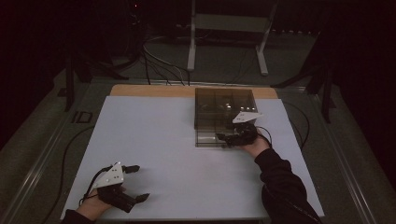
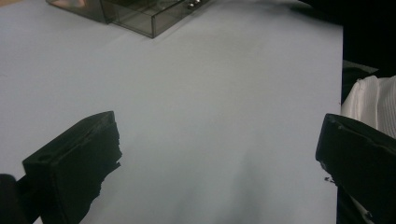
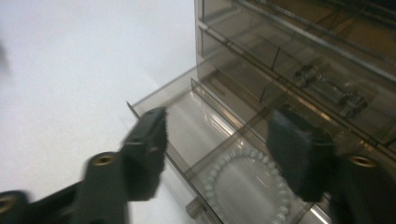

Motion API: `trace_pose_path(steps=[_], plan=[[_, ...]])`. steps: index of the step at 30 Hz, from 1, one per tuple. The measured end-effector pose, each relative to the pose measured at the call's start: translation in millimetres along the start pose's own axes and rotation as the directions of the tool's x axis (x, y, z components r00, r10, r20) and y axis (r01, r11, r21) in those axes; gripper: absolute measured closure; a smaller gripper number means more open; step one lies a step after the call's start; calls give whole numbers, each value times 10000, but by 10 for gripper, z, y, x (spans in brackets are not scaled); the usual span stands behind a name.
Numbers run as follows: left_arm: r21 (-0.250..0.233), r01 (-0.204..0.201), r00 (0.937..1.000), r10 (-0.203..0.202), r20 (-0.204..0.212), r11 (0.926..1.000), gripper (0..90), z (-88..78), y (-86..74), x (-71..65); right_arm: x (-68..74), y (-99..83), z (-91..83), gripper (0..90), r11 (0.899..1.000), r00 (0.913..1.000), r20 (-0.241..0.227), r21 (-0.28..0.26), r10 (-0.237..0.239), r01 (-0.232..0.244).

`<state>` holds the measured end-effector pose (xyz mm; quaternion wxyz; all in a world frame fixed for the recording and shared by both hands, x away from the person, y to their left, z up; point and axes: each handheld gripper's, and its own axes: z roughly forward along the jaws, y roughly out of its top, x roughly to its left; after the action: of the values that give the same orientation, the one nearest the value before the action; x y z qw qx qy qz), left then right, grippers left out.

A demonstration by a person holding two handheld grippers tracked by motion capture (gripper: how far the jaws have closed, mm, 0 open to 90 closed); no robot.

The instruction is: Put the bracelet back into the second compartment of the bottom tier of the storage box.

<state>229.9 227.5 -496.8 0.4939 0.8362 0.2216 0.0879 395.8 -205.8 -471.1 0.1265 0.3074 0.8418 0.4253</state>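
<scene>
Right gripper (image 3: 215,154) is hovering at the pulled-out drawer (image 3: 196,126) of the smoky plastic organizer (image 1: 224,109), jaws parted and gripping nothing. Bead bracelet (image 3: 247,186) is lying in the drawer's front compartment, below the jaws. Left gripper (image 1: 136,183) is resting wide open and empty near the table's (image 1: 187,154) near-left edge, with bare white surface stretching ahead.

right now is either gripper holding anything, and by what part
Nothing is held. The right gripper stands open over the pulled-out drawer, above the bead bracelet; the left gripper is open over the bare mat.
</scene>
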Motion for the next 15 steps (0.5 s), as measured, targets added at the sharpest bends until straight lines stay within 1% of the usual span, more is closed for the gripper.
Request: trace_pose_path(steps=[2,3,4,5,7,9,11,15], plan=[[-1,-1,10000,1,2,10000,1,0,0,0,13,12,-27,309,9999,10000,-26,-157,33,-34],[4,-2,10000,2,0,10000,1,0,0,0,23,17,-40,294,9998,10000,-83,-202,49,-50],[0,-2,10000,2,2,10000,1,1,0,0,32,21,-51,261,9997,9999,-123,-262,25,-28],[2,-2,10000,2,2,10000,1,1,0,0,44,21,-68,190,9996,9994,-335,-283,-48,39],[-3,1,10000,-1,3,10000,2,1,0,-1,68,21,-86,142,9995,9993,-338,-300,-129,119],[3,1,10000,-1,-1,10000,1,0,0,0,78,22,-107,140,9991,9988,-484,-415,-101,81],[0,11,10000,-11,-13,10000,2,1,0,2,82,23,-113,139,9990,9989,-453,-450,-88,67],[-6,59,10000,-59,-21,10000,1,3,-2,7,86,21,-135,124,9989,9985,-546,-466,-64,39]])
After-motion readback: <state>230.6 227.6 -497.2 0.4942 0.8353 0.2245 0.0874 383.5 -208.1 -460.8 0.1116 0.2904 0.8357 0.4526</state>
